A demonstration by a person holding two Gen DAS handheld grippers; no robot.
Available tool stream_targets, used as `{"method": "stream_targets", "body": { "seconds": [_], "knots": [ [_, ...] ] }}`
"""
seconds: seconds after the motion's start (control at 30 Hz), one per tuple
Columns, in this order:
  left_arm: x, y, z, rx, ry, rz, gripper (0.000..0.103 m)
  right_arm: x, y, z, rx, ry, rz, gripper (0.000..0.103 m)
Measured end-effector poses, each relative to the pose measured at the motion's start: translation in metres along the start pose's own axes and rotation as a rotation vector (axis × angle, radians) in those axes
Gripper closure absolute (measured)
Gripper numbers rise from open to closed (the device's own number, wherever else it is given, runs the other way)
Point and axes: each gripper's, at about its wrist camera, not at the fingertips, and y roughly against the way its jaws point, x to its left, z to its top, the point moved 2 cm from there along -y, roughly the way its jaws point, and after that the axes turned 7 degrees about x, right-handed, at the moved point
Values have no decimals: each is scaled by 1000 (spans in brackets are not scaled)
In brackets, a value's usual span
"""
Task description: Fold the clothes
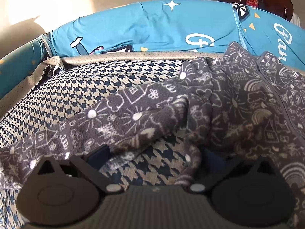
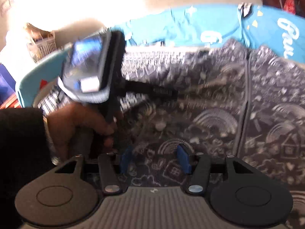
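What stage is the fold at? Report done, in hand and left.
Done: the grey doodle-print fleece jacket lies front up on the houndstooth cover. In hand: nothing gripped; left gripper hangs open over its crumpled sleeve, right gripper open above the body. Left: no fold visible yet, so sleeves and body.

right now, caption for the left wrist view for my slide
Open left gripper over a grey doodle-print garment on houndstooth fabric.

Bare houndstooth cover (image 1: 80,93) left of garment (image 1: 219,99); pillows (image 1: 144,24) behind.
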Motion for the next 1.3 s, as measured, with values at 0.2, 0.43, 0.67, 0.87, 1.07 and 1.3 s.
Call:
{"method": "stream_targets", "body": {
  "seconds": [0.2,0.43,0.67,0.87,1.07,1.3],
  "knots": [
    [0,1,0,0,2,-2,0,-2,-8,-5,3,22,-9,48],
    [5,16,1,-7,44,-30,0,12,5,-10,-30,93,8,48],
    [9,25,-2,-6,56,-34,0,22,-3,-14,16,134,17,40],
    [10,37,-4,-16,60,-44,0,15,12,-15,10,84,34,40],
    [2,57,-12,-29,24,-75,0,-7,37,-25,-3,30,-40,40],
    [-15,76,-33,-39,-67,-97,0,-28,46,-33,-12,-25,-96,40]
  ]
}}
